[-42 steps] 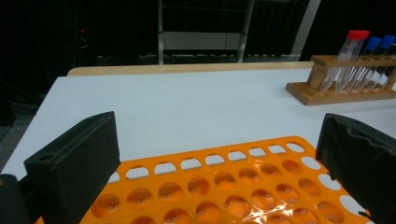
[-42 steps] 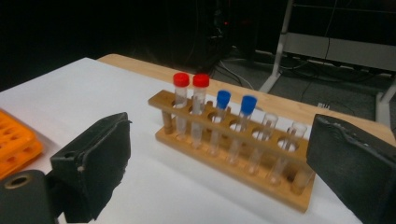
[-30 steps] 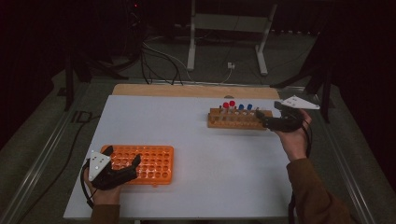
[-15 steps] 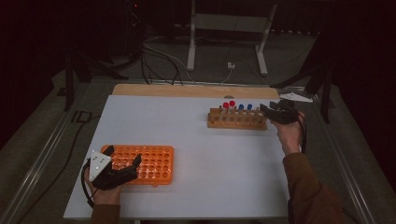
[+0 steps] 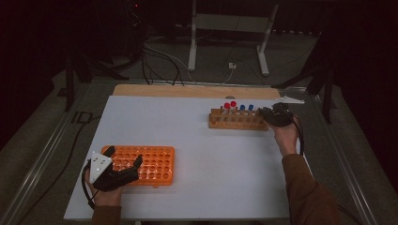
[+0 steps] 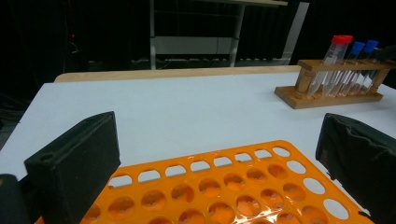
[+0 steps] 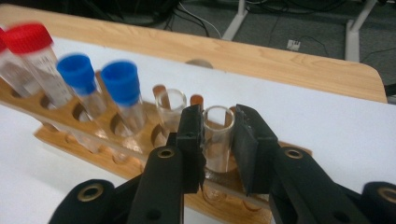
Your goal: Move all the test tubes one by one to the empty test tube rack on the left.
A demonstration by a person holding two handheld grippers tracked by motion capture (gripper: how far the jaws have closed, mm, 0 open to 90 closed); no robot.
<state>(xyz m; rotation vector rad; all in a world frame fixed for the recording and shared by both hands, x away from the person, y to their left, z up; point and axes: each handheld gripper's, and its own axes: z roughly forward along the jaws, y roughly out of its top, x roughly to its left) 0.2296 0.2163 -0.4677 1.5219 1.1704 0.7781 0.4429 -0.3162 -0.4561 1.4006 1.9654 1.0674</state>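
A wooden tube rack [image 5: 237,122] stands at the table's far right with red-capped tubes [image 5: 230,105], blue-capped tubes [image 5: 246,108] and uncapped ones. My right gripper [image 5: 264,114] is at the rack's right end. In the right gripper view its jaws have just been closing, and the right gripper [image 7: 218,122] is shut on the last uncapped glass tube [image 7: 218,137], which stands in the wooden rack [image 7: 60,119]. An empty orange rack [image 5: 150,161] lies near left. My left gripper [image 5: 124,155] stands open astride its near corner, the orange rack [image 6: 224,182] between the pads.
The white tabletop [image 5: 187,126] ends in a wooden strip [image 5: 187,90] at the far side. A second uncapped tube [image 7: 169,105] stands just left of the held one. Beyond the table are a metal stand [image 5: 195,42] and floor cables [image 5: 159,56].
The right hand came down and in toward the wooden rack's right end, and its jaws closed from wide onto the uncapped tube. The left hand and orange rack stayed put.
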